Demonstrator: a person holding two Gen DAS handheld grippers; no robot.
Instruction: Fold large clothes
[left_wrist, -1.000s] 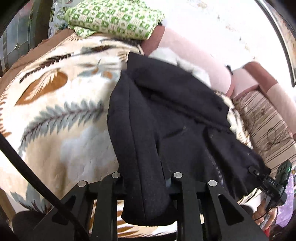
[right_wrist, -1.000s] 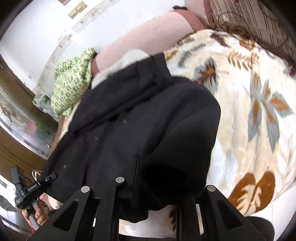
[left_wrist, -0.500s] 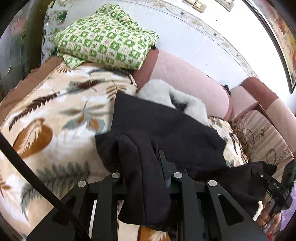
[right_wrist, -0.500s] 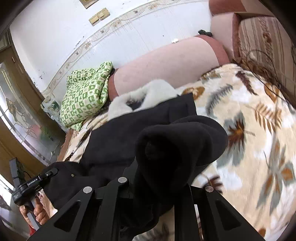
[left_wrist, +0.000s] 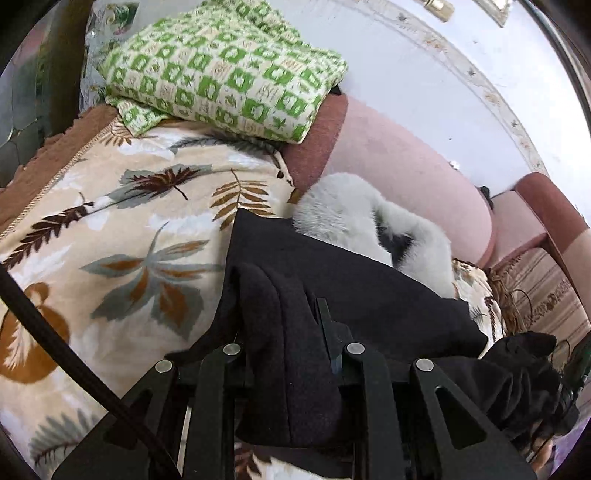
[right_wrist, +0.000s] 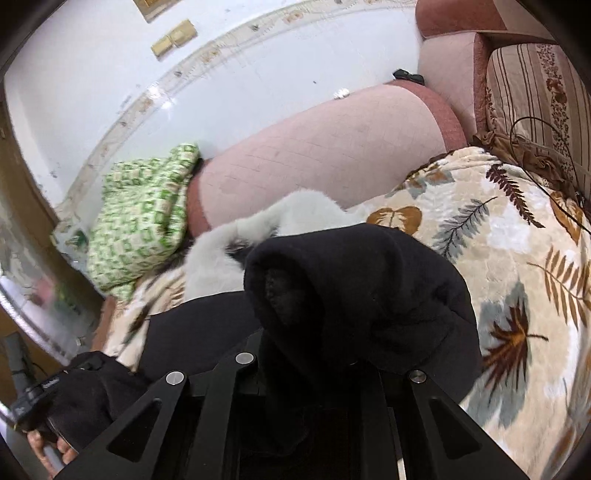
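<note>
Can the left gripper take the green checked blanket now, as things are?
Probably not: the left gripper is shut on the black coat, and the green checked blanket lies beyond, at the sofa's far end.

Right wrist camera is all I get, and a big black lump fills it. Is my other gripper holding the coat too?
Observer: Yes. The left gripper is shut on a thick fold of the black coat.
Operator: Is the coat flat past that fold?
Observer: Mostly. It lies spread on the leaf blanket, with a straight edge just below the white fur collar.
Operator: Could anything snag?
Observer: Maybe. A black cable crosses the blanket beside the left gripper.
</note>
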